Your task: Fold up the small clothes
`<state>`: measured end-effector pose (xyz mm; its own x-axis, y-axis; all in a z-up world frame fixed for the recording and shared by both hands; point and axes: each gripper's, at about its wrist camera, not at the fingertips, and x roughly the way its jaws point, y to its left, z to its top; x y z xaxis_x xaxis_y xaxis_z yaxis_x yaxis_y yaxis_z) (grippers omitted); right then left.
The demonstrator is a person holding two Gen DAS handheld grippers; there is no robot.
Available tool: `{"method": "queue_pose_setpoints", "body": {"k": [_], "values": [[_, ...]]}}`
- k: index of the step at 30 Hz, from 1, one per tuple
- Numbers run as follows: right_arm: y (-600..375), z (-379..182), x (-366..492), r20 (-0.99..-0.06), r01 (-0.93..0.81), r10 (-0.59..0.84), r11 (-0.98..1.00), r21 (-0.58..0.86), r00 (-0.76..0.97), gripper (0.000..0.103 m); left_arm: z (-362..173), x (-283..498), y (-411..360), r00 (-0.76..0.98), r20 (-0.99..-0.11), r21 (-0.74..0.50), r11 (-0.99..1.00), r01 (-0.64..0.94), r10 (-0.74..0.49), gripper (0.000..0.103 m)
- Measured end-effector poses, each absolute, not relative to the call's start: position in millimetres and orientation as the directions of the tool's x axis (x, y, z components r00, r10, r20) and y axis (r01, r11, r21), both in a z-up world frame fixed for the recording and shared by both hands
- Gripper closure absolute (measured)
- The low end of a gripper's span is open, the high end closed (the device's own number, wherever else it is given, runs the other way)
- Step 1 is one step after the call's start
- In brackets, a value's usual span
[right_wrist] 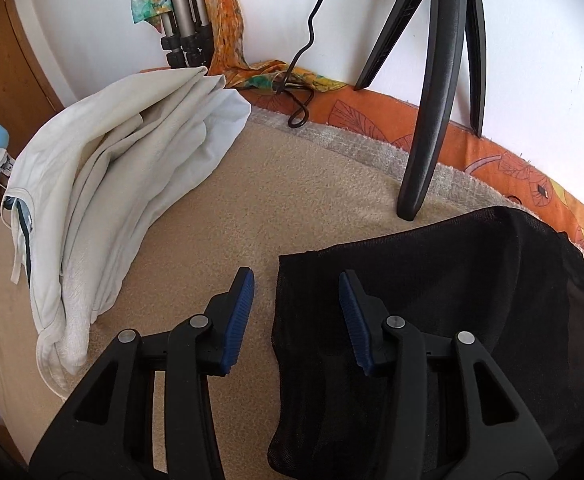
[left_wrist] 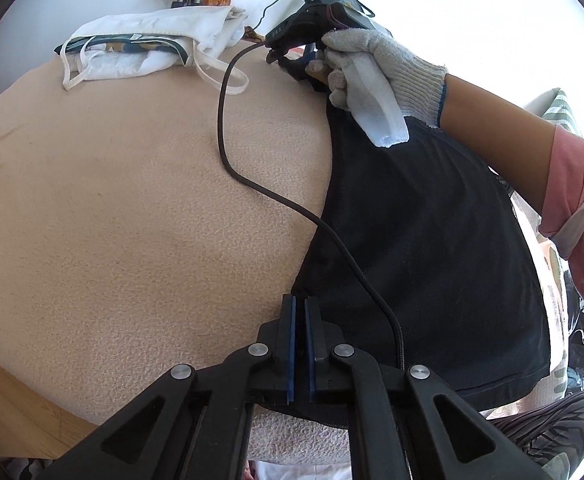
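A black mesh garment (left_wrist: 420, 220) lies flat on the beige towel-covered surface (left_wrist: 131, 200). My left gripper (left_wrist: 300, 300) is shut on the garment's near left corner. In the left wrist view my right gripper (left_wrist: 279, 58) is at the garment's far corner, held by a gloved hand. In the right wrist view my right gripper (right_wrist: 296, 280) is open, its jaws straddling the left edge of the black garment (right_wrist: 452, 300), with nothing held.
A pile of white clothes (right_wrist: 111, 184) lies at the far left of the surface, also in the left wrist view (left_wrist: 151, 44). A black tripod (right_wrist: 436, 80) stands at the back. A black cable (left_wrist: 251, 184) runs across the towel.
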<state>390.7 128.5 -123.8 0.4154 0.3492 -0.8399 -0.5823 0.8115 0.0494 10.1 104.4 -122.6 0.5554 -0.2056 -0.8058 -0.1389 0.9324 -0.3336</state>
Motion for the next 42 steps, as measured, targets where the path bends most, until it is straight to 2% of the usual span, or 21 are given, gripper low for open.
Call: {"method": "queue_pose_setpoints", "body": {"k": [2, 4, 7, 27, 36, 42], "values": [[129, -123, 391, -0.839, -0.585, 0.339, 0.811, 0.031, 0.426, 0.068, -122, 11, 105, 0.555, -0.805, -0.336, 0.932, -0.139, -0.207, 0.103], [126, -122, 394, -0.839, -0.575, 0.328, 0.818, 0.022, 0.434, 0.088, -121, 12, 104, 0.557, -0.804, -0.337, 0.931, -0.14, -0.207, 0.103], [118, -121, 399, -0.838, -0.56, 0.319, 0.829, 0.02, 0.442, 0.097, -120, 12, 103, 0.559, -0.804, -0.331, 0.934, -0.135, -0.204, 0.103], [26, -39, 400, -0.702, -0.491, 0.437, 0.86, 0.142, 0.563, 0.099, -77, -1, 73, 0.641, -0.729, -0.301, 0.954, 0.016, -0.24, 0.103], [-54, -27, 405, -0.68, -0.43, 0.401, 0.892, 0.138, 0.614, 0.099, -70, 8, 22, 0.609, -0.727, -0.288, 0.946, 0.148, -0.317, 0.103], [-111, -43, 411, -0.702, -0.357, 0.334, 0.926, 0.121, 0.63, 0.099, -84, 12, -15, 0.546, -0.754, -0.295, 0.931, 0.217, -0.366, 0.103]]}}
